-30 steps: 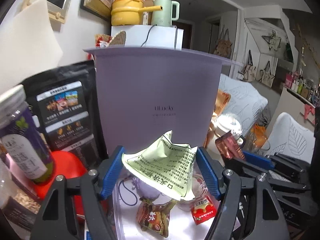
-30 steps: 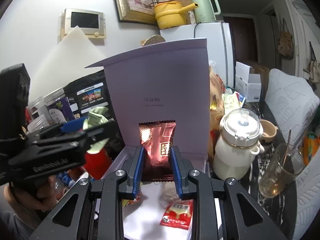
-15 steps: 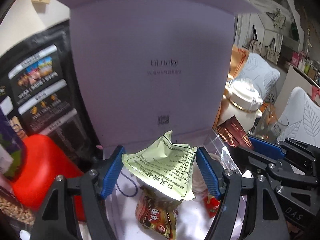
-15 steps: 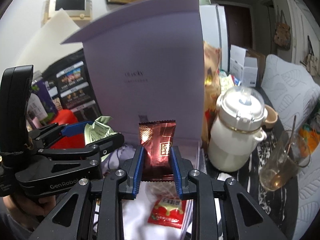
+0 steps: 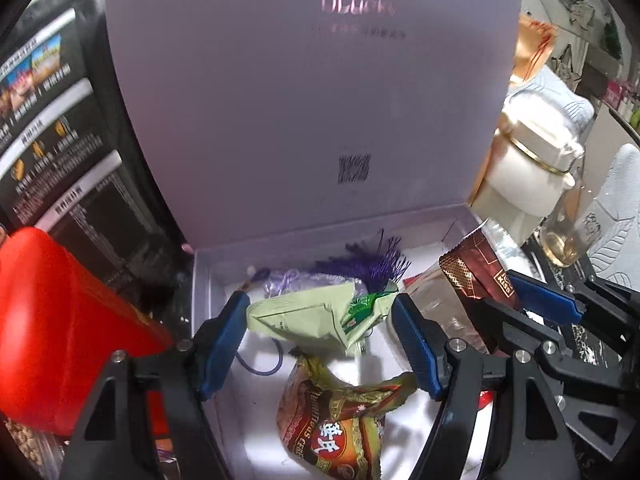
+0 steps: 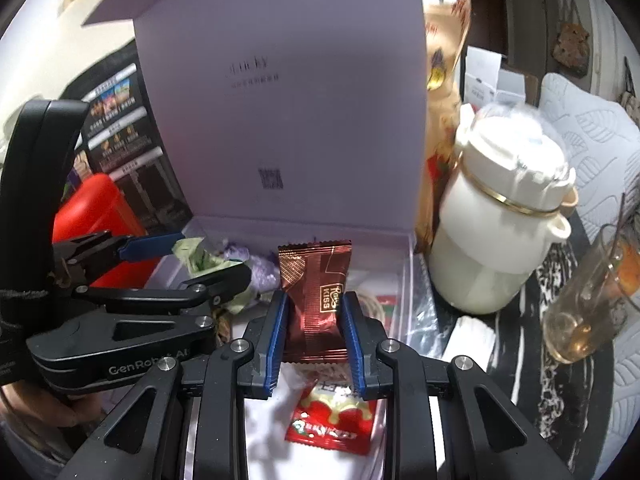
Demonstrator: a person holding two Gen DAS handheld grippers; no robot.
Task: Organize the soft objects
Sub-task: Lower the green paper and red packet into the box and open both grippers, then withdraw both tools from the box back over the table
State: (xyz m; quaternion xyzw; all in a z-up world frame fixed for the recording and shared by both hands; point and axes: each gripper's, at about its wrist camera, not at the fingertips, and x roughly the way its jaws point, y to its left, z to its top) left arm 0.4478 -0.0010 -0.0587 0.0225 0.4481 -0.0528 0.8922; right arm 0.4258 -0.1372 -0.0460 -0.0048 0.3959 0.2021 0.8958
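Observation:
A lilac box (image 5: 200, 280) stands open, its lid (image 5: 312, 100) upright behind it. My left gripper (image 5: 320, 312) hangs low over the box's white floor, shut on a crumpled light green packet (image 5: 304, 316). To the right, my right gripper (image 6: 314, 300) is shut on a dark red candy wrapper (image 6: 316, 280) marked KISS, also over the box. Lying inside are a brown and yellow snack packet (image 5: 336, 420), a purple tasselled sachet (image 5: 368, 268) and a red packet (image 6: 332, 420). The right wrist view shows the left gripper (image 6: 208, 256) at left with the green packet (image 6: 196, 258).
A red container (image 5: 60, 328) and a black snack bag (image 5: 60, 120) crowd the box's left side. On its right stand a white jar with a gold band (image 6: 504, 220), a gold bag (image 6: 444, 80) and a glass cup (image 6: 588, 312) on a dark patterned table.
Both grippers have come down and tipped toward the inside of the box, each keeping its packet. The lid now fills most of both views, and the green packet looks more folded.

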